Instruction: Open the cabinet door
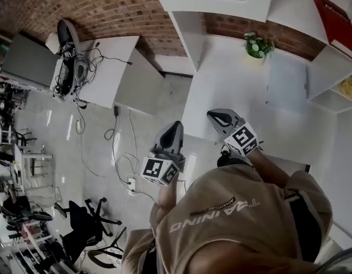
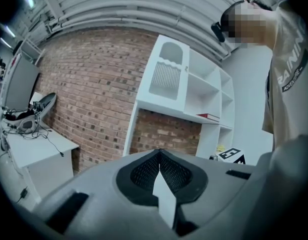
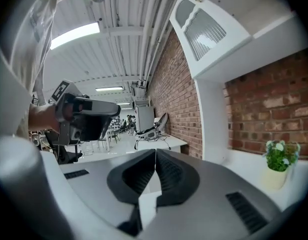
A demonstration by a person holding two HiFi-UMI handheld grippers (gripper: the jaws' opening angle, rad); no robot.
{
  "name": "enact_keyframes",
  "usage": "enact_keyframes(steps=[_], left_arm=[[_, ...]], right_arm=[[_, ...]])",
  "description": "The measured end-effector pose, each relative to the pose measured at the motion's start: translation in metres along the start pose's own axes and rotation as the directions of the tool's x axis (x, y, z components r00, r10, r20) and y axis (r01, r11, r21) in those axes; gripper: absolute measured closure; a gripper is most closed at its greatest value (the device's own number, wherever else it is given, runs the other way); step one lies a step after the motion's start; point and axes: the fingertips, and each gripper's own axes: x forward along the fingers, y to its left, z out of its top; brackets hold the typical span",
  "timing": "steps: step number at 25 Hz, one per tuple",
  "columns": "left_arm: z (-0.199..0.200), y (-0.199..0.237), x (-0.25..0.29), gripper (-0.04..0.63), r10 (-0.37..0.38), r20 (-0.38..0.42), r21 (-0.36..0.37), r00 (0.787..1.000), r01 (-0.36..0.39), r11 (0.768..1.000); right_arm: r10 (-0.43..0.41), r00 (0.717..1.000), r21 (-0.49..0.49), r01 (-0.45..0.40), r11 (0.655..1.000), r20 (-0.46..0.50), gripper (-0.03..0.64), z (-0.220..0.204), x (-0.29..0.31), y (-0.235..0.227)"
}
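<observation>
- Closed tip to tip on nothing: left gripper [image 2: 159,153], held roughly level ahead of the person [image 1: 239,221].
- Likewise closed and empty: right gripper [image 3: 155,151], just beside the left one, aimed at the white unit.
- High on that unit, at its left end: cabinet door [image 2: 166,74], lying flush with the cabinet [image 2: 144,91] and shut.
- Long axis upright, taller than wide; arched panel at the top, slatted panel beneath.
- Door face turned out into the room, toward both grippers.
- Well apart from the door, and lower than it, both grippers; no contact with door or cabinet.
- Directly under the cabinet: an open recess backed by brick wall [image 2: 166,134], floored by the white surface [image 1: 233,90].
- On that surface, near the wall: a small potted plant [image 1: 257,45], upright, white flowers showing.
- To the right of the door: open shelves [image 2: 204,91], with a red book [image 2: 210,116] lying flat on one of them.
- In the head view, only the door's lower edge in sight at the top of the frame, above the recess.
- In the right gripper view, door seen from below and to its right, tilted by the wide lens.
</observation>
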Motion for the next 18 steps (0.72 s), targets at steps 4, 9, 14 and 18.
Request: enact_keyframes(steps=[4, 9, 14, 18], left_arm=[[-0.001, 0.007, 0.033, 0.588, -0.021, -0.032, 0.002, 0.999, 0.021, 1.0], [-0.006, 0.001, 0.078, 0.588, -0.119, -0.063, -0.008, 0.991, 0.119, 0.993], [0.008, -0.004, 0.112, 0.588, -0.242, -0.056, 0.006, 0.969, 0.243, 0.97], [0.015, 0.006, 0.135, 0.588, -0.321, -0.068, -0.001, 0.945, 0.321, 0.947]], right_arm=[[-0.005, 1.0, -0.006, 0.006, 1.0, 0.013, 0.603, 0.001, 0.013, -0.033], [-0.078, 0.997, 0.01, 0.078, 0.997, 0.018, 0.603, 0.0, 0.001, -0.073], [-0.217, 0.976, 0.047, 0.218, 0.975, -0.023, 0.602, -0.011, -0.018, -0.108], [-0.336, 0.942, 0.039, 0.336, 0.941, -0.024, 0.603, -0.001, -0.027, -0.129]])
